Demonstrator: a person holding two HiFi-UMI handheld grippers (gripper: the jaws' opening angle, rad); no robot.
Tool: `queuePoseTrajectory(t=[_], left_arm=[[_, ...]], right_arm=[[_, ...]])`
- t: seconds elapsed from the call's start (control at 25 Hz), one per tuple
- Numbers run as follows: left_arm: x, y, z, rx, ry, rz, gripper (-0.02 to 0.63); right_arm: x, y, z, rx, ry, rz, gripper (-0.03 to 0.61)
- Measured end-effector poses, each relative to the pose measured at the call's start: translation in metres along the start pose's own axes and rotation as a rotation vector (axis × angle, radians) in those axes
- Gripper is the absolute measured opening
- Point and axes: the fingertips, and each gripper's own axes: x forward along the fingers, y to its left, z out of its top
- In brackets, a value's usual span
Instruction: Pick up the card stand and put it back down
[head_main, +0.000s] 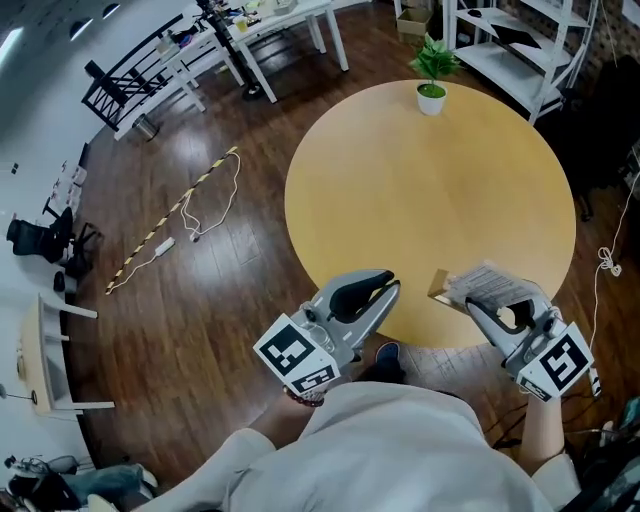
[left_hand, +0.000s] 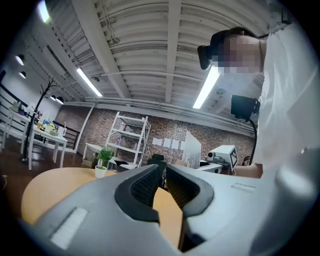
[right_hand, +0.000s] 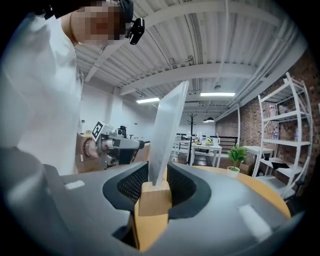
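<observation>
From above, the person stands at the near rim of the round wooden table, a gripper in each hand. The left gripper hangs over the table's edge with its dark fingers drawn together. The right gripper carries the card stand just inside the rim. I can't say from here whether the wooden base clears the top. A small potted plant sits at the far edge. In the left gripper view the jaws meet at their tips with nothing between them, only tabletop showing behind. In the right gripper view the jaws are clamped on the stand's wooden block. Its pale card rises upright out of the block, with the left gripper just beyond it.
</observation>
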Motion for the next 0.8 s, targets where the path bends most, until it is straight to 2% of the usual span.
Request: queuePoseTrajectory(t=[0.16, 0.32, 0.36, 0.48, 0.8], left_arm=[[-0.015, -0.041, -0.021, 0.017, 0.022, 0.066, 0.031], [-0.040, -0.098, -0.041, -0.019, -0.004, 0.120, 0.027], [-0.045, -0.111, -0.045, -0.028, -0.008, 0.128, 0.008], [-0.053, -0.147, -0.059, -0.047, 0.003, 0.138, 0.000], [-0.062, -0.195, -0.059, -0.025, 0.043, 0.144, 0.000]], right_arm=[[-0.026, 0.028, -0.019, -0.009, -0.024, 0.061, 0.126], [-0.060, 0.075, -0.036, 0.023, 0.008, 0.110, 0.126], [-0.068, 0.086, -0.038, 0.037, 0.014, 0.120, 0.126], [-0.091, 0.110, -0.047, 0.022, 0.016, 0.165, 0.126], [-0.123, 0.135, -0.058, 0.138, 0.043, 0.176, 0.126]])
